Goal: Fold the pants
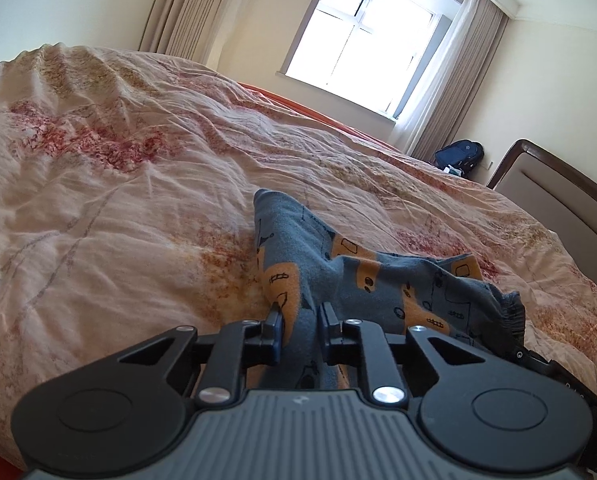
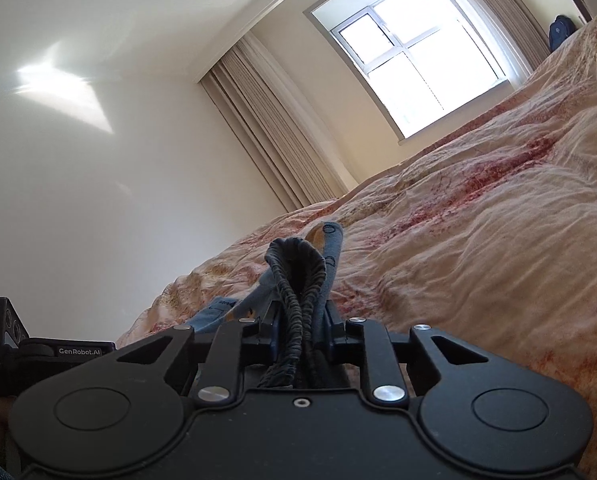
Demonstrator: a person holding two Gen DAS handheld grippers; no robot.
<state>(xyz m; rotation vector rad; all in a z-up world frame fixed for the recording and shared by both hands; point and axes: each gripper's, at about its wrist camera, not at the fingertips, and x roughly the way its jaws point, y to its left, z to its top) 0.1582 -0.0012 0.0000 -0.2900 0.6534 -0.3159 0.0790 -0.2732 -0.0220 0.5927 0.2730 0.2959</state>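
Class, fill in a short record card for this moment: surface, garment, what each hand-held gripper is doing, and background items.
surface: bed with floral quilt
garment: blue-and-orange patterned pants
left hand-held gripper: shut on the pants' printed fabric
right hand-held gripper: shut on the elastic waistband
background: window, curtains, backpack, headboard
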